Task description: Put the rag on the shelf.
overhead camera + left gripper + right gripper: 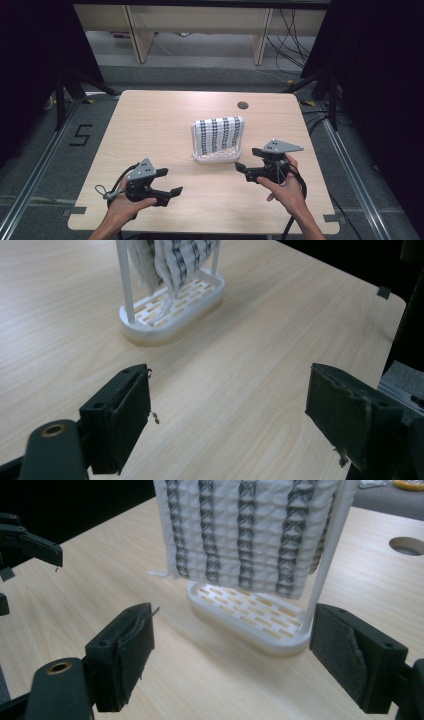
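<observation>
Holding nothing, the right gripper [230, 650] has its jaws spread wide, with bare tabletop between the worn black pads [137, 647]; it sits at the lower centre of the right gripper view, pointed at the white drying rack [250, 625] just ahead. Just as wide and just as idle, the left gripper [227, 415] is at the bottom of its own view, farther from the rack, which stands at upper left there. A white cloth with dark woven stripes [219, 134] hangs over the rack's rail, a little right of centre in the high view, its lower edge above the slotted base. Judging by this, the work on the cloth has not begun: it hangs untouched, neither gripper is at it, and the right one looks better placed to reach first across the pale wooden table [150, 125].
</observation>
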`<state>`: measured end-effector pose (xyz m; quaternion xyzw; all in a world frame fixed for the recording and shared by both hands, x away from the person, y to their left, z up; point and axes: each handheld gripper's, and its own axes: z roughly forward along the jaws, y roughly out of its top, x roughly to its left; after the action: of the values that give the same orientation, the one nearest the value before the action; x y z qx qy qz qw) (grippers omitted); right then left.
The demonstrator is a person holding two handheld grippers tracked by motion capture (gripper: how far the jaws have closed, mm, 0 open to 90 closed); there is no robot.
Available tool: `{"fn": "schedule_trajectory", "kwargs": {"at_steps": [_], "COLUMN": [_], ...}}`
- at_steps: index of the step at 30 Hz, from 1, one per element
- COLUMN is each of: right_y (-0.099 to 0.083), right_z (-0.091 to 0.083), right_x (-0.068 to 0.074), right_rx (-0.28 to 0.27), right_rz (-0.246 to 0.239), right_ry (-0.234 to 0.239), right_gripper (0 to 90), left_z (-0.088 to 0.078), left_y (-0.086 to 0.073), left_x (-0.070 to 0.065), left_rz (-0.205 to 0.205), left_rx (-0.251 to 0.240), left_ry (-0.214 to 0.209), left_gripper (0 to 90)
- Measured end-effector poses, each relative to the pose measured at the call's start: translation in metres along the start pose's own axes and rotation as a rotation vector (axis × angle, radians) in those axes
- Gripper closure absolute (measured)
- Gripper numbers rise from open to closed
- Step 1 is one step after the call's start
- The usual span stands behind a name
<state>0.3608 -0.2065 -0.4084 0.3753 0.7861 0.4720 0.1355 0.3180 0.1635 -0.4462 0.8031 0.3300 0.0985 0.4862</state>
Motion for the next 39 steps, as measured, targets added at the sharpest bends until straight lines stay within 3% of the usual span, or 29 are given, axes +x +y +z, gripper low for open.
{"fn": "schedule_trajectory", "kwargs": {"at_steps": [1, 2, 4, 7, 9, 10, 11, 12, 13, 14, 15, 16, 18, 19, 21, 24, 25, 26, 27, 28, 31, 32, 33, 34, 35, 36, 38, 39], "right_y": [-0.002, -0.003, -0.006, -0.012, -0.018, -0.022, -0.025, -0.03, -0.033, -0.038, -0.041, -0.046, -0.052, -0.054, -0.058, -0.065, -0.066, -0.068, -0.07, -0.073, -0.079, -0.082, -0.084, -0.086, -0.088, -0.091, -0.094, -0.095], "right_z": [0.0, 0.001, -0.001, -0.002, -0.004, -0.003, -0.004, -0.004, -0.005, -0.003, -0.006, -0.004, -0.004, -0.003, -0.004, -0.004, -0.006, -0.006, -0.007, -0.006, -0.01, -0.012, -0.011, -0.012, -0.014, -0.014, -0.016, -0.018], "right_x": [0.002, 0.002, 0.006, 0.007, 0.01, 0.009, 0.013, 0.012, 0.014, 0.013, 0.016, 0.014, 0.018, 0.016, 0.019, 0.023, 0.023, 0.021, 0.025, 0.022, 0.024, 0.026, 0.023, 0.024, 0.028, 0.027, 0.028, 0.032], "right_rx": [0.001, -0.005, 0.023, 0.016, 0.038, 0.032, 0.047, 0.052, 0.062, 0.054, 0.079, 0.063, 0.086, 0.085, 0.091, 0.102, 0.109, 0.105, 0.117, 0.102, 0.119, 0.134, 0.125, 0.124, 0.141, 0.134, 0.137, 0.151], "right_rz": [0.007, -0.014, 0.001, -0.012, 0.006, -0.031, 0.014, -0.005, 0.017, 0.005, 0.04, 0.016, 0.043, 0.01, 0.028, 0.041, 0.044, 0.024, 0.069, 0.035, 0.044, 0.068, 0.032, 0.032, 0.068, 0.039, 0.027, 0.057], "right_ry": [-0.014, -0.01, -0.002, 0.006, -0.009, -0.005, -0.008, -0.009, -0.002, 0.013, 0.003, 0.009, 0.014, 0.012, 0.004, 0.033, 0.019, 0.028, 0.022, 0.035, 0.023, 0.018, 0.014, 0.02, 0.01, 0.021, 0.018, 0.008], "right_gripper": [19.0, 19.0, 19.0, 19.0, 19.0, 19.0, 19.0, 19.0, 19.0, 19.0, 19.0, 19.0, 19.0, 19.0, 19.0, 18.7, 18.7, 18.7, 18.7, 18.7, 18.6, 18.6, 18.6, 18.6, 18.5, 18.4, 18.2, 18.2], "left_z": [0.0, 0.0, -0.002, -0.004, -0.005, -0.007, -0.007, -0.007, -0.007, -0.007, -0.008, -0.008, -0.009, -0.009, -0.012, -0.013, -0.013, -0.013, -0.013, -0.013, -0.011, -0.011, -0.01, -0.011, -0.011, -0.01, -0.01, -0.011], "left_y": [-0.002, -0.004, -0.008, -0.012, -0.014, -0.016, -0.018, -0.019, -0.022, -0.024, -0.026, -0.027, -0.031, -0.033, -0.035, -0.039, -0.041, -0.042, -0.044, -0.045, -0.049, -0.05, -0.052, -0.052, -0.054, -0.055, -0.058, -0.059], "left_x": [-0.001, -0.002, -0.003, -0.005, -0.006, -0.006, -0.007, -0.008, -0.009, -0.009, -0.01, -0.01, -0.011, -0.011, -0.011, -0.011, -0.011, -0.011, -0.012, -0.012, -0.014, -0.015, -0.016, -0.017, -0.018, -0.019, -0.019, -0.019], "left_rz": [-0.003, 0.006, 0.012, 0.011, 0.008, 0.014, 0.016, 0.011, 0.009, 0.008, 0.006, -0.001, 0.003, 0.011, 0.031, 0.022, 0.013, 0.016, 0.016, 0.013, 0.018, 0.027, 0.031, 0.032, 0.054, 0.039, 0.04, 0.047], "left_rx": [-0.004, 0.003, 0.003, -0.001, 0.0, 0.011, 0.018, 0.012, 0.018, 0.007, 0.018, 0.018, 0.021, 0.021, 0.053, 0.041, 0.046, 0.052, 0.053, 0.053, 0.062, 0.074, 0.07, 0.082, 0.093, 0.076, 0.08, 0.085], "left_ry": [-0.005, -0.004, -0.006, -0.003, 0.0, 0.004, 0.007, 0.003, 0.002, 0.001, 0.004, 0.003, 0.001, -0.001, 0.008, 0.011, 0.005, 0.005, 0.015, 0.014, 0.021, 0.021, 0.02, 0.025, 0.039, 0.032, 0.035, 0.036], "left_gripper": [17.4, 17.4, 17.4, 17.4, 17.4, 17.4, 17.4, 17.3, 17.3, 17.4, 17.4, 17.4, 17.3, 17.4, 17.4, 17.3, 17.4, 17.4, 17.4, 17.4, 17.4, 17.4, 17.3, 17.4, 17.4, 17.4, 17.4, 17.3]}}
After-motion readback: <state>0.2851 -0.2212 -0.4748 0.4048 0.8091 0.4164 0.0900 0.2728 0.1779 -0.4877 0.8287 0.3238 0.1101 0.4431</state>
